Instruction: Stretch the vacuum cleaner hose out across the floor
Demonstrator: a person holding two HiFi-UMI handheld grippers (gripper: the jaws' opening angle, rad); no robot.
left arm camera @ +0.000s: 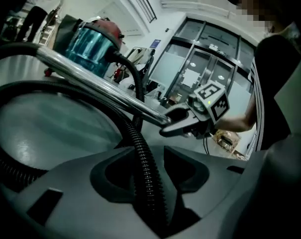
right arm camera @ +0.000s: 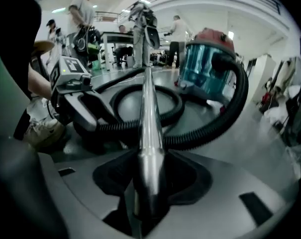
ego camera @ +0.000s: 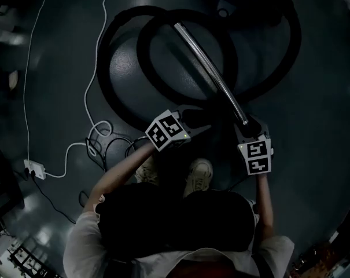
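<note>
The black ribbed vacuum hose (ego camera: 124,100) lies in overlapping loops on the dark floor. A chrome wand tube (ego camera: 212,74) slants across the loops toward me. The vacuum cleaner (right arm camera: 207,56), a teal canister with a red top, stands behind the loops. My left gripper (ego camera: 201,123) is low over the near edge of the loops. In its own view the hose (left arm camera: 146,180) runs up between its jaws, and the left gripper (left arm camera: 148,171) is shut on it. My right gripper (ego camera: 247,125) is at the wand's near end. The wand (right arm camera: 149,148) fills the gap of the right gripper (right arm camera: 149,176), which is shut on it.
A white cable runs down the left of the floor to a power strip (ego camera: 35,168). Tangled dark cords (ego camera: 105,146) lie beside my left arm. My shoes (ego camera: 199,175) stand just behind the grippers. Several people and tables (right arm camera: 115,39) are far behind the vacuum.
</note>
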